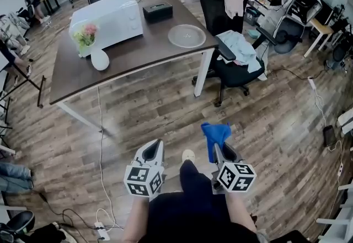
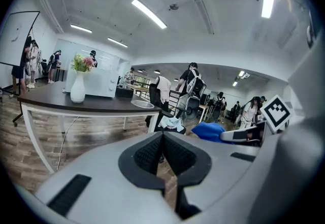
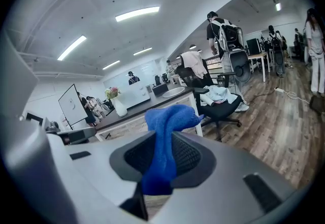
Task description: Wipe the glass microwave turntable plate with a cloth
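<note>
The round glass turntable plate (image 1: 186, 36) lies flat near the right end of the dark table (image 1: 132, 54), far ahead of both grippers; it also shows small in the left gripper view (image 2: 142, 104) and the right gripper view (image 3: 173, 92). My right gripper (image 1: 215, 145) is shut on a blue cloth (image 1: 214, 134), which stands up bunched from between its jaws (image 3: 165, 139). My left gripper (image 1: 156, 148) is shut with nothing in it (image 2: 162, 148). Both are held low over the wooden floor, well short of the table.
A white microwave (image 1: 107, 20), a black box (image 1: 157, 12) and a white vase with flowers (image 1: 97, 54) stand on the table. A black office chair (image 1: 234, 65) draped with clothes sits at the table's right end. Cables (image 1: 102, 176) run along the floor. People stand in the background.
</note>
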